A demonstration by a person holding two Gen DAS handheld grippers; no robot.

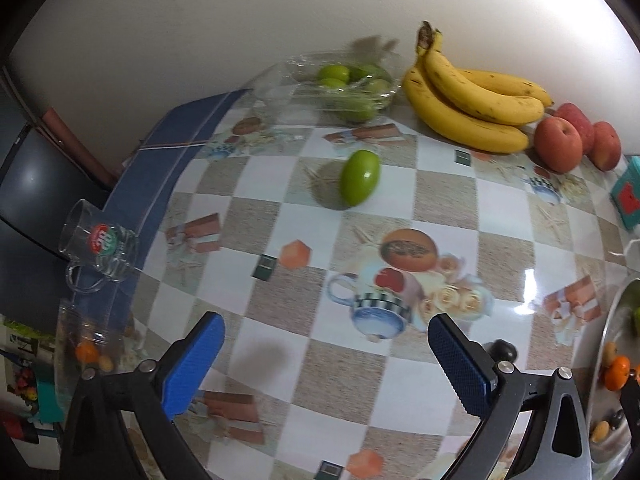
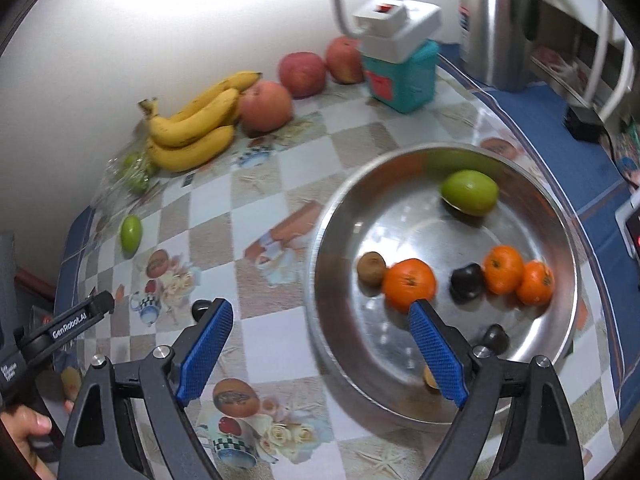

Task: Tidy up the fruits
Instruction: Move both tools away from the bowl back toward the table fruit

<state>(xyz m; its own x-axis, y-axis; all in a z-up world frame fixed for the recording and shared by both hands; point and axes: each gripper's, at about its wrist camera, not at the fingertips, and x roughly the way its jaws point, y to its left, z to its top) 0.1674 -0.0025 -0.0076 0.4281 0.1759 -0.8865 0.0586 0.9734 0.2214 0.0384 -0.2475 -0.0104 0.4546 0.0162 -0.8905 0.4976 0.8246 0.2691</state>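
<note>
Smooth oval green fruit [image 1: 359, 177] on checkered tablecloth [image 1: 280, 216], both tongs [image 1: 324, 364] [image 2: 322, 354] released

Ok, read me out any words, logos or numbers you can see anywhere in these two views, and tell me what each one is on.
"GenRobot.AI": white lettering on the black left gripper body, seen from the right wrist view.
Small white print lower on that same gripper: too small to read.
Red and green round logo on the glass mug: lettering blurred, unreadable.
Red label on the teal box: no legible text.
Label on the steel kettle: unreadable.
</note>
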